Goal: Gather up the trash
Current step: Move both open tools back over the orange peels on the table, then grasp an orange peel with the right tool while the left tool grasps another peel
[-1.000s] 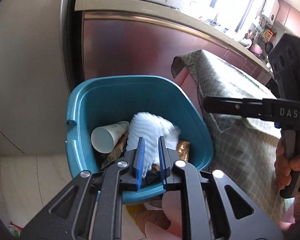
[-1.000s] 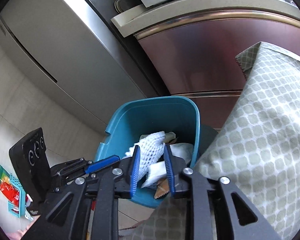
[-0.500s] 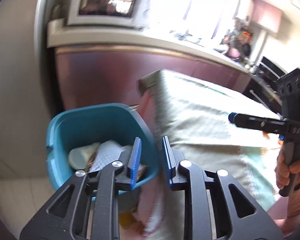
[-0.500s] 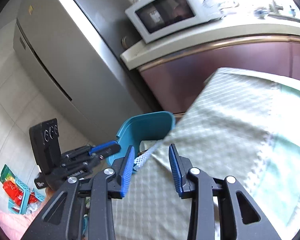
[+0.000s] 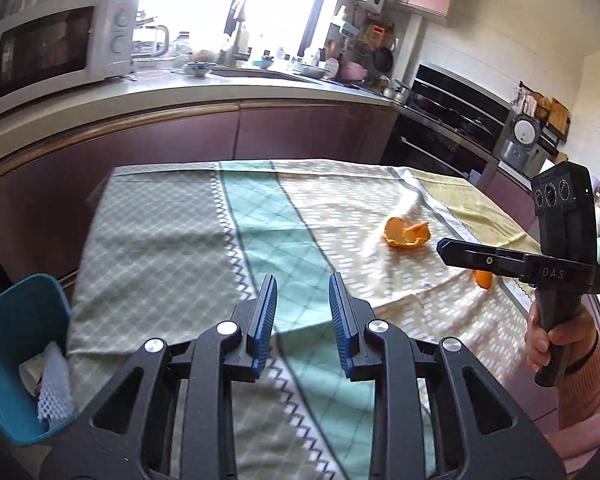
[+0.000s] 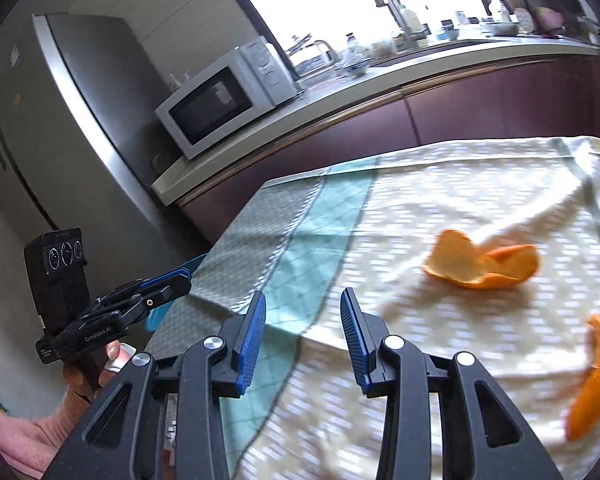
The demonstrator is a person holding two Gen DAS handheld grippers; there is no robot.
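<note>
A curled orange peel (image 5: 406, 233) lies on the patterned tablecloth (image 5: 260, 240), also in the right wrist view (image 6: 480, 266). A second peel piece (image 6: 594, 376) lies nearer the table's right edge, partly hidden behind the right gripper in the left wrist view (image 5: 483, 279). The teal bin (image 5: 16, 360) stands by the table's left end, holding white foam netting (image 5: 54, 386). My left gripper (image 5: 302, 320) is open and empty over the near table edge. My right gripper (image 6: 302, 334) is open and empty, left of the peels.
A counter with a microwave (image 5: 56, 52) runs behind the table. A steel fridge (image 6: 52, 128) stands at the left. An oven (image 5: 452, 120) is at the back right. The tablecloth is rumpled around the peels.
Both grippers have risen from over the bin and swung right over the table. The foam netting stays in the bin. Both grippers have opened wider.
</note>
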